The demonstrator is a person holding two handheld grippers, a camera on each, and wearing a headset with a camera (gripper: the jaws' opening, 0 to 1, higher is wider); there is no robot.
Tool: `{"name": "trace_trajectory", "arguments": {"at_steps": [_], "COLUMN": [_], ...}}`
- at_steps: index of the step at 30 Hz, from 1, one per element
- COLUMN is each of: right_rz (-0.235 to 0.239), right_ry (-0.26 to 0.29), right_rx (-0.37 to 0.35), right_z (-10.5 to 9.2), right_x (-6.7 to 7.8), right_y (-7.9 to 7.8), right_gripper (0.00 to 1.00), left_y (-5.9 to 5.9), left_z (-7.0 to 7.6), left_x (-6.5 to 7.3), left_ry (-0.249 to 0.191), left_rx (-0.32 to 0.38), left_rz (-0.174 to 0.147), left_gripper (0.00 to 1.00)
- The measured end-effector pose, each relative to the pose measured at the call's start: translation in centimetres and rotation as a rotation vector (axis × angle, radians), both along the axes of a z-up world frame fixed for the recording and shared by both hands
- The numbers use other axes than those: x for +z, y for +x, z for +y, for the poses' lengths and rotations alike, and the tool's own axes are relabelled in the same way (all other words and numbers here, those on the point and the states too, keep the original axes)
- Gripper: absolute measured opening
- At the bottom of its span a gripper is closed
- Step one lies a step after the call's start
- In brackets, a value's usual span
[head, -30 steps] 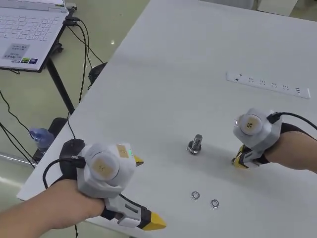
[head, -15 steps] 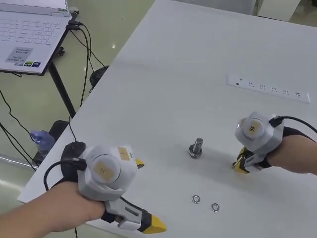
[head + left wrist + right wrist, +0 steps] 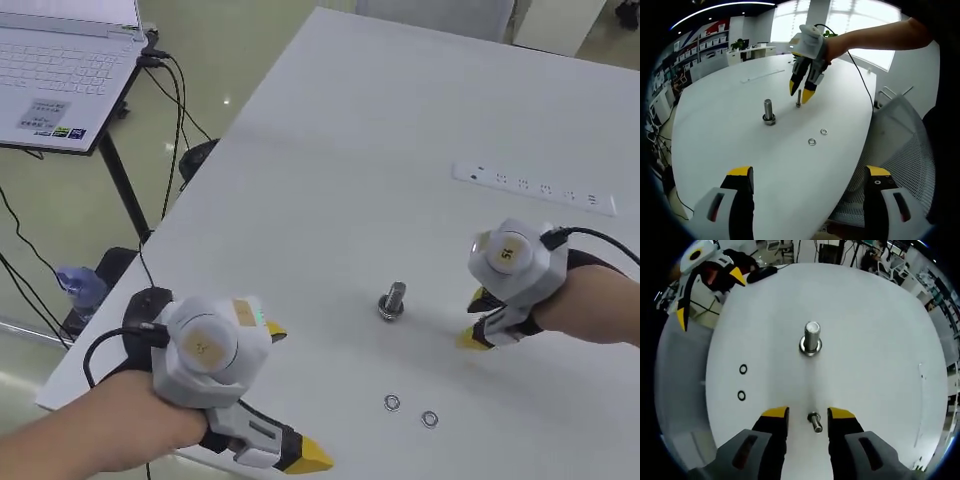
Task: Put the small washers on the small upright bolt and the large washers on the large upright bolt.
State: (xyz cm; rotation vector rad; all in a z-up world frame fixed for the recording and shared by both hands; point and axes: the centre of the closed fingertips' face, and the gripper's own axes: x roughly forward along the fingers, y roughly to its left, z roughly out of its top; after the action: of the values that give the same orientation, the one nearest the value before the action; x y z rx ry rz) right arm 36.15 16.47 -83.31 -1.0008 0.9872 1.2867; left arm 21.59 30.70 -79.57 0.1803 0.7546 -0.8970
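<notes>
Steel washers (image 3: 392, 402), two, lie flat on the desk (image 3: 350, 150) between both tools, leftward of the small upright bolt (image 3: 814, 422), which stands between the right tool's (image 3: 808, 413) spread jaws; left tool (image 3: 808, 172) likewise spread, empty.

Upright bolt (image 3: 392, 301) between left gripper (image 3: 292, 395) and right gripper (image 3: 473, 320), washers (image 3: 391, 403) nearby

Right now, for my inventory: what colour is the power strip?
White power strip; head view.

Daylight is pouring through the windows (image 3: 787, 20) beyond the white bench (image 3: 330, 150); a laptop (image 3: 60, 70) is sitting off its left edge (cables (image 3: 175, 110) trailing down), glossy floor (image 3: 230, 40) gleaming below.
</notes>
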Motion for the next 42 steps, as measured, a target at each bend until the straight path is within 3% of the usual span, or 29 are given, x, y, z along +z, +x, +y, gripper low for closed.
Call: {"name": "trace_trajectory", "arguments": {"at_steps": [11, 23, 32, 42], "right_rz": [-0.008, 0.01, 0.029, 0.03], "right_ry": [0.035, 0.062, 0.061, 0.044], "right_rx": [0.077, 0.144, 0.171, 0.191], "right_z": [2.5, 5.1, 5.9, 5.6], "right_x": [0.6, 0.8, -0.1, -1.8], "right_y": [-1.5, -5.2, -7.9, -10.0], "right_gripper": [0.32, 0.32, 0.32, 0.31], "left_y": [-0.5, -0.3, 0.0, -0.4], "left_z": [0.2, 0.2, 0.1, -0.2], "left_x": [0.5, 1.3, 1.5, 1.0], "left_ry": [0.0, -0.009, -0.009, 0.002], "left_rx": [0.003, 0.008, -0.003, -0.025], "left_rz": [-0.014, -0.043, -0.07, -0.067], "left_gripper": [0.91, 0.92, 0.93, 0.93]}}
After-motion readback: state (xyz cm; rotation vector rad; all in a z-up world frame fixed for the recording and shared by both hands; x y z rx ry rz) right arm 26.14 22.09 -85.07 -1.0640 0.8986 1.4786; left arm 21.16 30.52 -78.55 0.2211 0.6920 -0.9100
